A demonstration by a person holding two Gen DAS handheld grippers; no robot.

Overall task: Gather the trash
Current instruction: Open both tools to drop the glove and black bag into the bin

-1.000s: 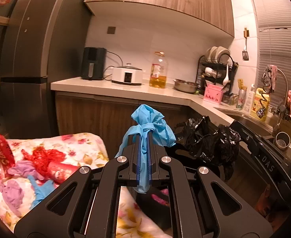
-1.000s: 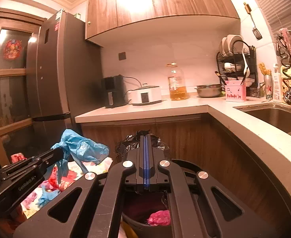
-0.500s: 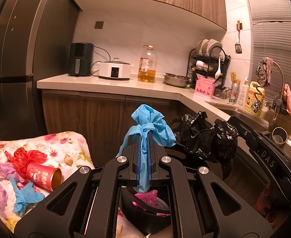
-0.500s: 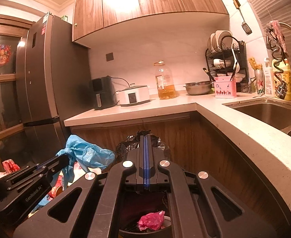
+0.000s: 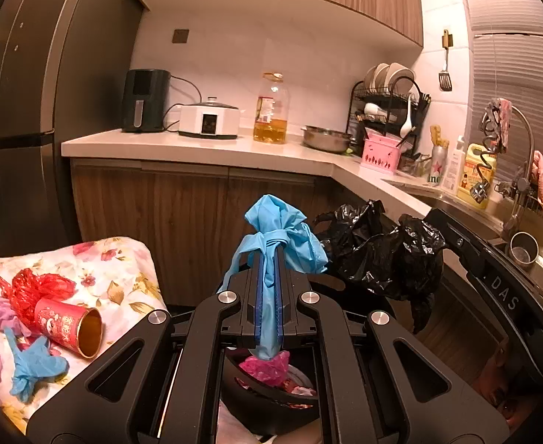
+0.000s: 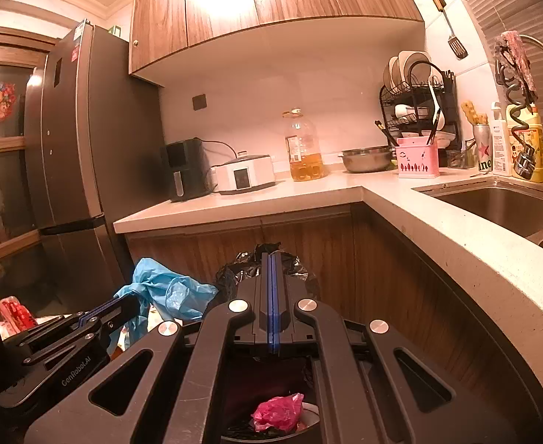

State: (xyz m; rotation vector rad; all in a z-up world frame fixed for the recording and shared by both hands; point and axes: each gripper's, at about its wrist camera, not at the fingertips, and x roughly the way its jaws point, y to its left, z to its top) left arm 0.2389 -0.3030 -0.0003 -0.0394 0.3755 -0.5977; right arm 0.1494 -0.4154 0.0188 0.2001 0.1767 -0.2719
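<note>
My left gripper (image 5: 267, 255) is shut on a knotted blue glove (image 5: 282, 225) and holds it above the open trash bin (image 5: 271, 388). The glove also shows in the right wrist view (image 6: 168, 288), held by the left gripper (image 6: 123, 305). My right gripper (image 6: 272, 259) is shut on the rim of the black trash bag (image 6: 256, 266), which shows in the left wrist view (image 5: 378, 255) and lines the bin. Pink crumpled trash (image 6: 279, 412) lies inside the bin (image 6: 234, 388). On the floral cloth (image 5: 97, 259) lie a red paper cup (image 5: 68, 327), red wrapping (image 5: 34, 288) and another blue glove (image 5: 36, 366).
A wooden cabinet (image 5: 197, 218) and white countertop (image 5: 205, 144) stand behind the bin, with an oil bottle (image 5: 271, 114), cooker (image 5: 208, 120) and dish rack (image 5: 390, 111). A sink (image 6: 501, 203) is at the right, a dark fridge (image 6: 79, 148) at the left.
My left gripper has carried the blue glove rightward from over the floral cloth to over the bin. The right gripper has kept its hold on the bag.
</note>
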